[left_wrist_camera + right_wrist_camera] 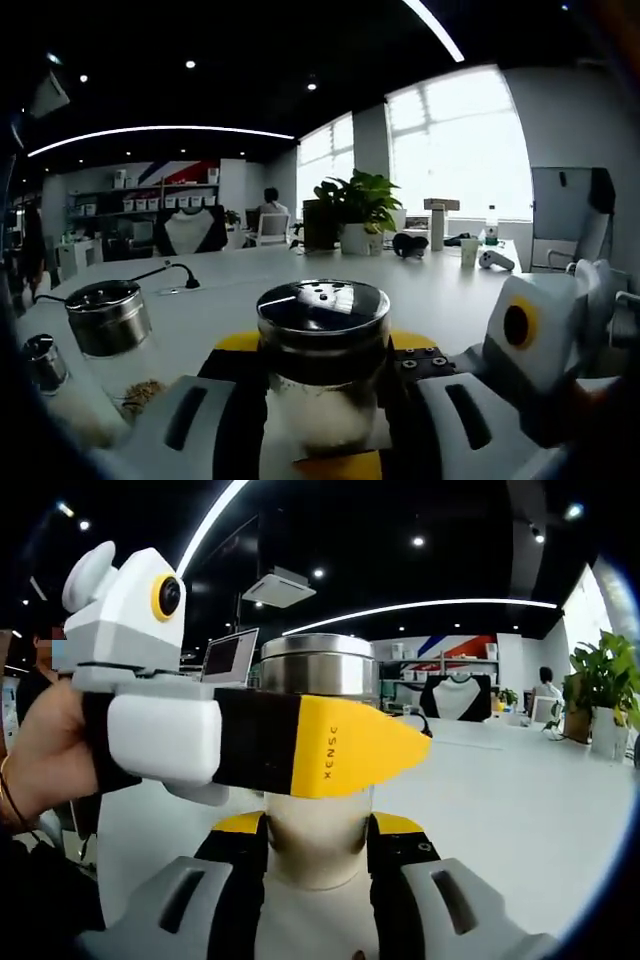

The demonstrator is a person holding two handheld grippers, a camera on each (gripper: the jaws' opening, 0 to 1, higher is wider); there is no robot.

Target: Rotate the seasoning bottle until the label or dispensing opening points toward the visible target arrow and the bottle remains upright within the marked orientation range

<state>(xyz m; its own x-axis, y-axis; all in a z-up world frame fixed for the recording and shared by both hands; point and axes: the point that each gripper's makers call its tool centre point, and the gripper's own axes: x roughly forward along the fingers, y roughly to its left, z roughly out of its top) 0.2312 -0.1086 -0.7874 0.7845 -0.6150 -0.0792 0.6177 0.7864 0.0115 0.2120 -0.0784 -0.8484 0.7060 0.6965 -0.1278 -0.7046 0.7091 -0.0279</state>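
Note:
The seasoning bottle [322, 400] is a clear jar of white grains with a steel lid [322, 308] pierced by small holes. It stands upright between the jaws of my left gripper [325, 342], which close against it just under the lid. In the right gripper view the same bottle [318, 845] sits between the jaws of my right gripper [318, 825], lower on its body. The left gripper's yellow-tipped finger [350, 745] crosses in front of the bottle's neck, held by a hand [45, 745]. No arrow mark can be made out.
On the white table [440, 290], left of the bottle, stand a steel-lidded shaker [108, 318] and a smaller one [42, 362]. The right gripper's white body [535, 340] enters from the right. Potted plants [358, 205], a cup and bottles stand at the far edge.

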